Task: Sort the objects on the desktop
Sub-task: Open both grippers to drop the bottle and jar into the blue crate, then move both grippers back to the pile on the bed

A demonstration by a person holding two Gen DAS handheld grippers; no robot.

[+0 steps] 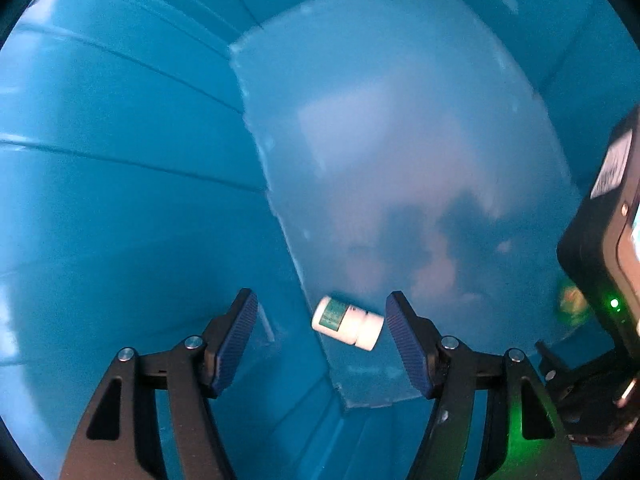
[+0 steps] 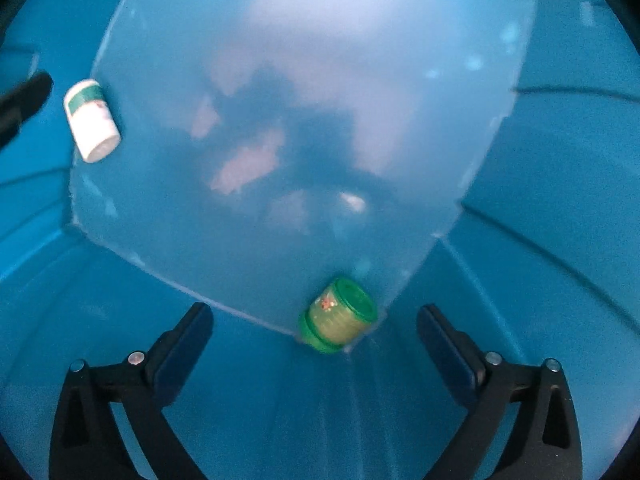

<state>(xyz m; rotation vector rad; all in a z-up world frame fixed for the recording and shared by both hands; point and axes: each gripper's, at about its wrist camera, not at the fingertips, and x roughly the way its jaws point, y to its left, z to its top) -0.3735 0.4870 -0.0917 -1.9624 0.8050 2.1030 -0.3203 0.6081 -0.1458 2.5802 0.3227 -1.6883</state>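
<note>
Left gripper [image 1: 320, 336] black-armed, ribbed dark-blue pads (silver screws), right gripper [image 2: 315, 340] alike, green indicator light.

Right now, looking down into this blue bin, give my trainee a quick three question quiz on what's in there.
1. True or false: the white bottle stands upright.
2. Which item lies in a corner of the blue bin? A) white bottle B) green jar C) neither
3. Fill in: the right gripper holds ____.

Key:
1. False; it lies on its side, as does the jar.
2. B.
3. Nothing; its jaws are open above the jar. The left gripper is open above the bottle too.
</note>
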